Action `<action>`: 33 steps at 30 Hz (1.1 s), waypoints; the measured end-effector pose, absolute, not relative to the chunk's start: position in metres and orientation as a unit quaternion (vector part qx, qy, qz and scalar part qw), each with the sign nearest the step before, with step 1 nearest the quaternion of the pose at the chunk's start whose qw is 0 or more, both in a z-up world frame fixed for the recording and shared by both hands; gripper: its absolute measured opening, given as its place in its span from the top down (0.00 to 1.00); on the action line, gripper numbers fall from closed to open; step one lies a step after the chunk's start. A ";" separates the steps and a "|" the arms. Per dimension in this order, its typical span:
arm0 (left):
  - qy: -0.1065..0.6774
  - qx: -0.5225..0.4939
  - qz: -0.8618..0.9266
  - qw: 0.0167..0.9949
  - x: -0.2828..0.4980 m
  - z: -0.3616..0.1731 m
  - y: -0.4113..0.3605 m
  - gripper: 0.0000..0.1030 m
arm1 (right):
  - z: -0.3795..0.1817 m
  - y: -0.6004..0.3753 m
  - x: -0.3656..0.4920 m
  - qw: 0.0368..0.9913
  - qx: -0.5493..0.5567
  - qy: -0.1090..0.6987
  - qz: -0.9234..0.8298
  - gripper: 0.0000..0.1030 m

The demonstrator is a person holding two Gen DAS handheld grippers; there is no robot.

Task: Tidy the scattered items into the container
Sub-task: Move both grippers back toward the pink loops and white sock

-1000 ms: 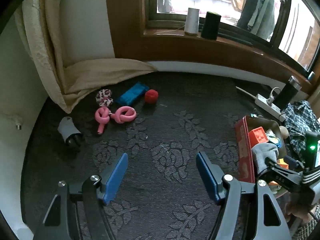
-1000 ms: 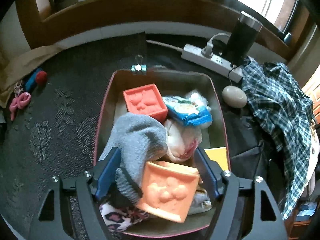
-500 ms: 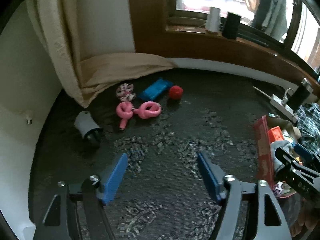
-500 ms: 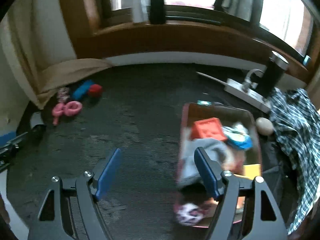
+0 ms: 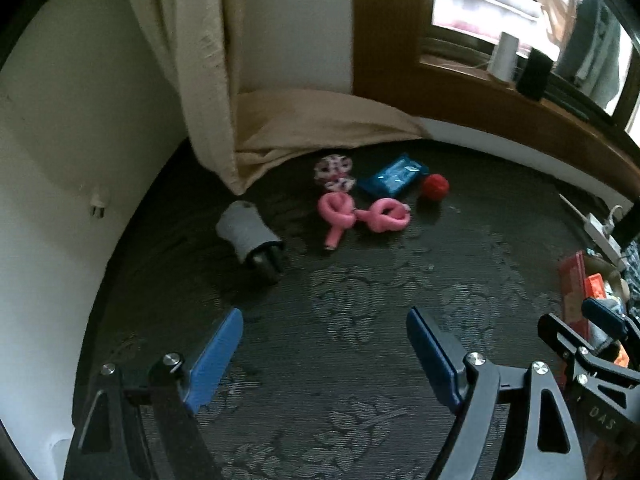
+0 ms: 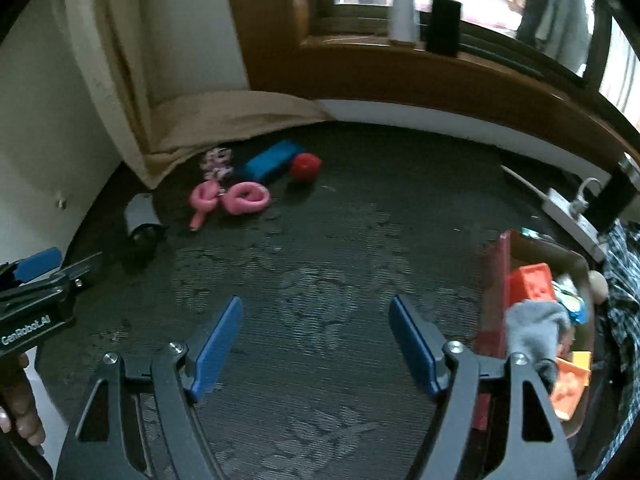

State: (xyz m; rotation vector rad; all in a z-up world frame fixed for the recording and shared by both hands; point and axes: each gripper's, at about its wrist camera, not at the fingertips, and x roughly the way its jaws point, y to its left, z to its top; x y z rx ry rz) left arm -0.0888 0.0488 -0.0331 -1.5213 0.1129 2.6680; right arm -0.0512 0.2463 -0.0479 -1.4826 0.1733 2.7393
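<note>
The left gripper (image 5: 324, 344) hangs over the dark patterned cloth (image 5: 360, 320) with its blue fingers spread wide and nothing between them. Ahead of it and a little to its left lies a grey roll (image 5: 248, 234) with a black end, on its side. Farther ahead sits a loose cluster — a twisted pink cord (image 5: 360, 216), a spotted scrunchie (image 5: 334, 172) just behind it, a blue packet (image 5: 394, 174) and a red ball (image 5: 434, 187) beside the packet. A beige curtain (image 5: 304, 128) pools on the cloth behind them.

The right gripper (image 6: 316, 336) is also wide open and empty, over bare cloth. The red box (image 6: 494, 300) stands off to its right, already holding a grey sock (image 6: 536, 328), an orange-red block (image 6: 534, 284) and other pieces. The same cluster lies well ahead and to its left — cord, packet and ball close together, all outside the box.
</note>
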 end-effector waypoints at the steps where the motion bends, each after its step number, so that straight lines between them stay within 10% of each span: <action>1: 0.034 -0.497 0.867 0.032 -0.091 -0.035 0.043 0.17 | -0.049 0.241 -0.053 0.008 -0.476 0.055 0.877 0.24; 33: -0.136 -0.585 0.800 0.016 -0.239 -0.137 -0.063 0.17 | -0.093 0.211 -0.137 0.010 -0.523 0.086 0.848 0.24</action>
